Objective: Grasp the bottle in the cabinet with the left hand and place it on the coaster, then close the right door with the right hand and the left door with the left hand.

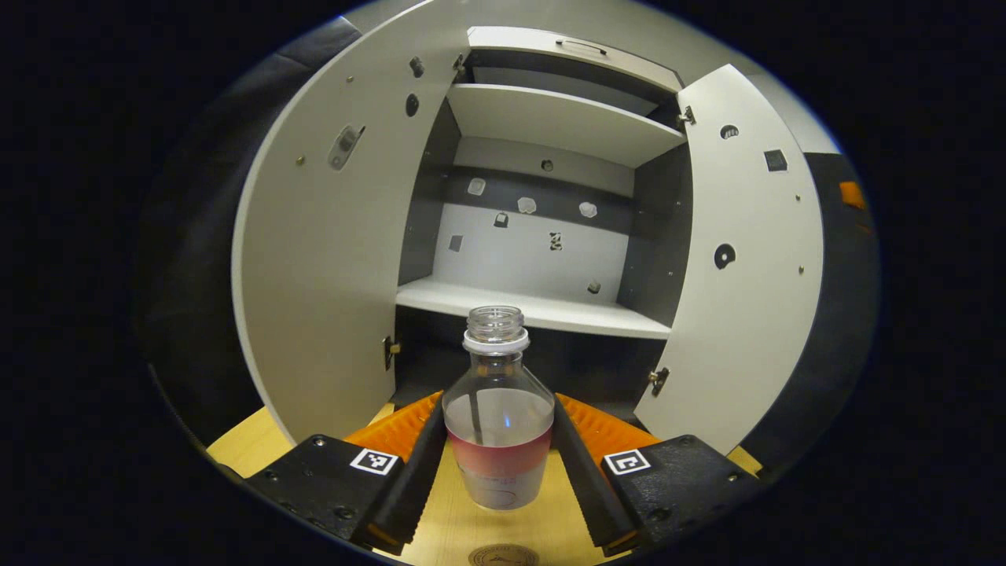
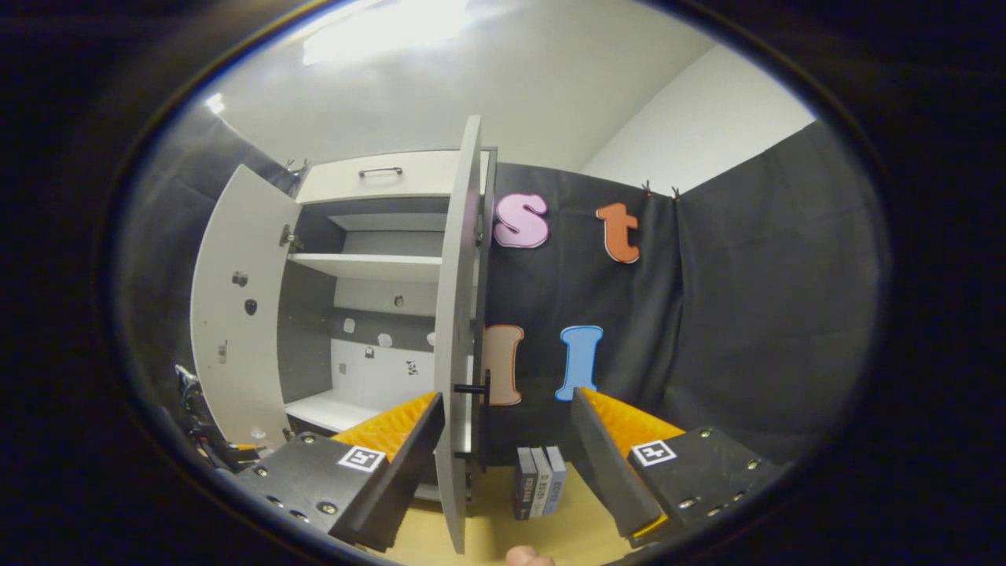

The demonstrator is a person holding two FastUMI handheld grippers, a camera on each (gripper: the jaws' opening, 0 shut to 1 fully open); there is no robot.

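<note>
The left gripper (image 1: 499,464) holds the uncapped bottle (image 1: 498,424) upright, one finger pressed on each side, above the wooden table (image 1: 251,444) in front of the open cabinet (image 1: 550,118). A round coaster (image 1: 503,556) lies at the near table edge below the bottle. The right gripper (image 2: 507,456) hangs with fingers spread apart, the right door (image 2: 456,330) edge-on between them; small boxes (image 2: 539,481) stand just beyond.

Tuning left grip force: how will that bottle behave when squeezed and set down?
The bottle looks like thin clear plastic, so it will probably flex under a hard squeeze. It seems nearly empty, so likely light. It is tall, narrow and capless, so it may tip on release. The left gripper is shut on it.
</note>
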